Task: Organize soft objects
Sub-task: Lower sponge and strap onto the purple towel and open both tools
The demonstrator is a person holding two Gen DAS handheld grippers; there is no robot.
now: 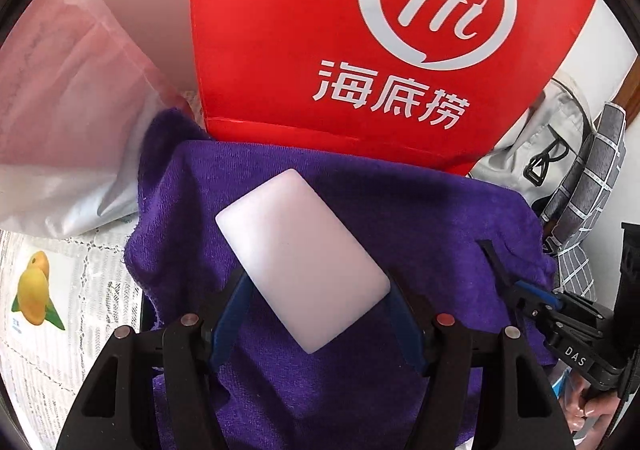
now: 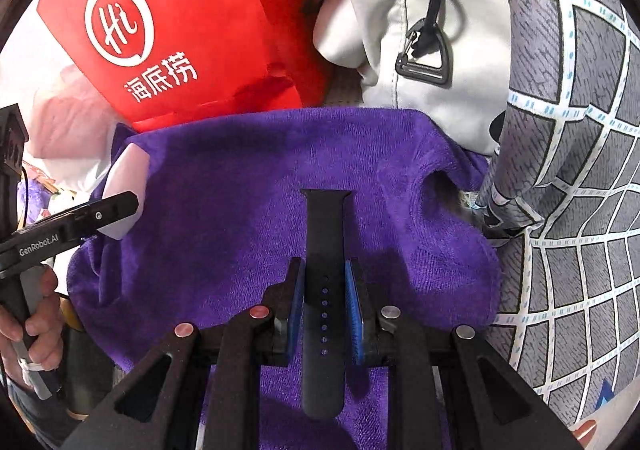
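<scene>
A black watch strap [image 2: 324, 290] is pinched between the right gripper [image 2: 324, 298]'s blue fingers [image 2: 296, 306], over a purple towel [image 2: 248, 186]. The left gripper [image 1: 316, 290] clamps a white rectangular block [image 1: 300, 262] above the same towel. Behind stand a red paper bag [image 1: 320, 30] and a grey checked cushion [image 2: 568, 130].

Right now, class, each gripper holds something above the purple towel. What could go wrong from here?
1. The left gripper pinches the white block only near one end; it could pivot or slip out.
2. The right gripper clamps the black watch strap at mid-length; its free ends may flop and land crooked.
3. The two grippers work close together over the purple towel and could collide.
</scene>
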